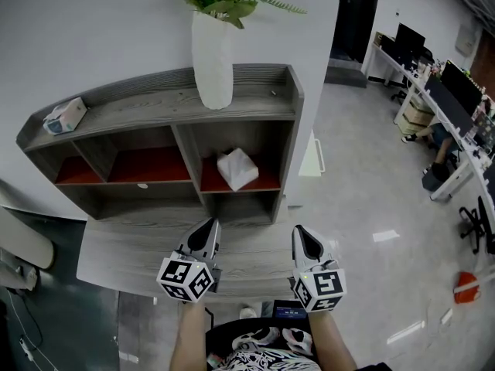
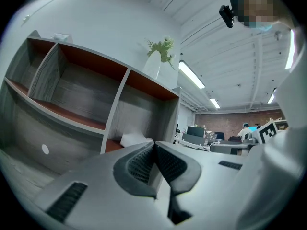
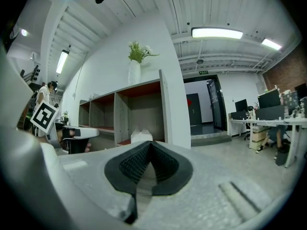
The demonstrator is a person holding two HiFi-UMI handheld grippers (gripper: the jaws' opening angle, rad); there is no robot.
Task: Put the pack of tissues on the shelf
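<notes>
Grey wood-grain shelf [image 1: 139, 99], soft white tissue pack [image 1: 237, 168]

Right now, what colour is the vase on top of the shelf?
White vase; clearest in the head view.

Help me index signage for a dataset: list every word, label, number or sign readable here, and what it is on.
No text is readable in any view.
Green sign over the doorway: too small to read.
Box on the shelf top: print blurred.
Marker cubes: square patterns, no letters.
</notes>
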